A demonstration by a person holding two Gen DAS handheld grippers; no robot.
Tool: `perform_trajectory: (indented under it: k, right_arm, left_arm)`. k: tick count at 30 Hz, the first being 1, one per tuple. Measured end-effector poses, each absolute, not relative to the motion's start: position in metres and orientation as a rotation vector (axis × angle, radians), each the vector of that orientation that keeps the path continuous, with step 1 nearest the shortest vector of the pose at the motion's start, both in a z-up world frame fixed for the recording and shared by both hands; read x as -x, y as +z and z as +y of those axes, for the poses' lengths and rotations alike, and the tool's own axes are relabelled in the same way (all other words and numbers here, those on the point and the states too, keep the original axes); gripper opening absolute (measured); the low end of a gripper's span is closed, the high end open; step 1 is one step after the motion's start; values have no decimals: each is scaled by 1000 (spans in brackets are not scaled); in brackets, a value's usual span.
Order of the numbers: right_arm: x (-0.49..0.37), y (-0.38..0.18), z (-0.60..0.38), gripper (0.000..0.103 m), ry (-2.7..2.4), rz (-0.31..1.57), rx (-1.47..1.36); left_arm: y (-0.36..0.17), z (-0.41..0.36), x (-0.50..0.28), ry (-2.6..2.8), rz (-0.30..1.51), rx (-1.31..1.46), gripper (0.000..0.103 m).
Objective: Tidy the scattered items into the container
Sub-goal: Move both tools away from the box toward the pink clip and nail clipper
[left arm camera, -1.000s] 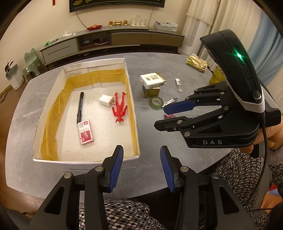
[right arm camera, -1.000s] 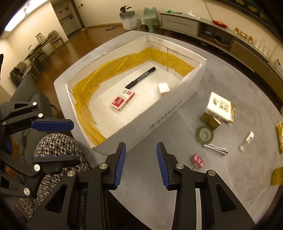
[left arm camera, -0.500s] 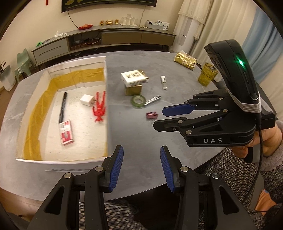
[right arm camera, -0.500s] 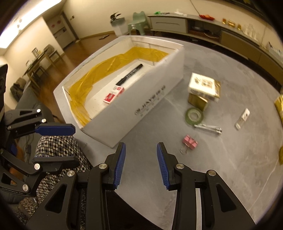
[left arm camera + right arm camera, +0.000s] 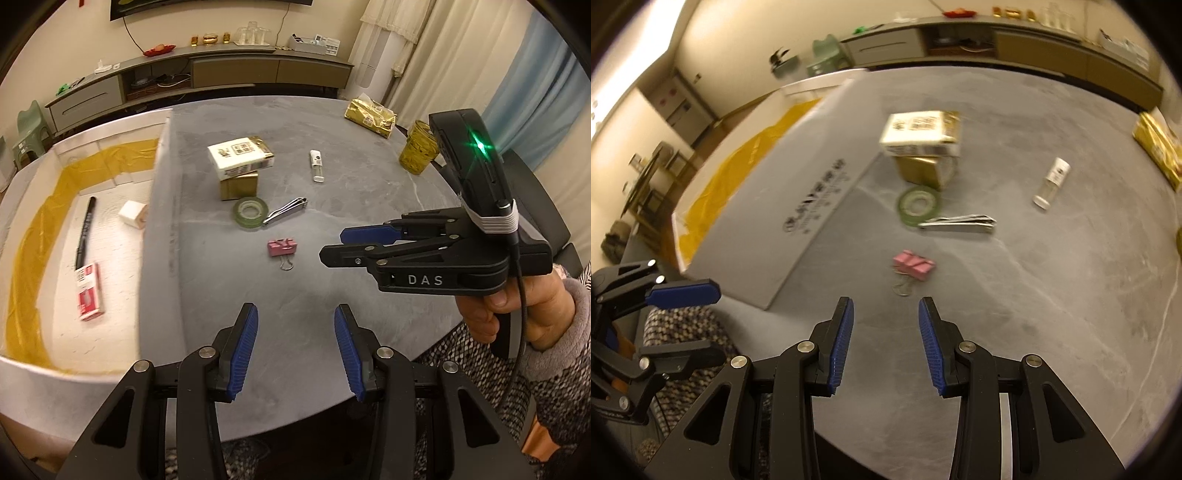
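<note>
A white cardboard box (image 5: 162, 206) lined with yellow film sits at the table's left, holding a black marker (image 5: 84, 230), a white cube (image 5: 131, 214) and a red-and-white pack (image 5: 88, 291). Scattered on the grey table are a pink binder clip (image 5: 913, 263), nail clippers (image 5: 956, 223), a green tape roll (image 5: 919, 205), a white tube (image 5: 1052, 182) and a white carton on a gold box (image 5: 921, 133). My left gripper (image 5: 295, 350) is open and empty near the front edge. My right gripper (image 5: 885, 343) is open, just short of the binder clip.
A gold foil packet (image 5: 370, 112) and a yellow-green glass (image 5: 419, 151) stand at the table's far right. A person's hand (image 5: 517, 310) holds the right gripper's handle. A low TV cabinet (image 5: 207, 74) runs along the back wall.
Both views have swung right, away from the box and toward the scattered items. The right gripper has come closer to the pink binder clip. Both stay open.
</note>
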State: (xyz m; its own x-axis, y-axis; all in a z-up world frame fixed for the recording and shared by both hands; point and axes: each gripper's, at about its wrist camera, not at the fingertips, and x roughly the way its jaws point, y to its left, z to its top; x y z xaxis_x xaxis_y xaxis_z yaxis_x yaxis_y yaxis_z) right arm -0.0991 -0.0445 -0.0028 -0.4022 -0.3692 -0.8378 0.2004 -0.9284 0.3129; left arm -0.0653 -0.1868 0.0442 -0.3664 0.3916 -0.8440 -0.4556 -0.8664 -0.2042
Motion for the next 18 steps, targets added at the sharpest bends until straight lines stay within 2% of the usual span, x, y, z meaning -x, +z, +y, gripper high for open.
perform_trajectory:
  k: [6, 15, 18]
  right_arm:
    - [110, -24, -15, 39, -2435, -297, -1494]
    - [140, -28, -11, 39, -2468, -84, -1458]
    - [153, -31, -19, 49, -2463, 81, -1430]
  left_arm:
    - [22, -162, 82, 2226, 111, 1359, 46]
    - [-19, -141, 121, 2249, 58, 1378, 47]
    - [-27, -137, 133, 2269, 34, 1368, 49]
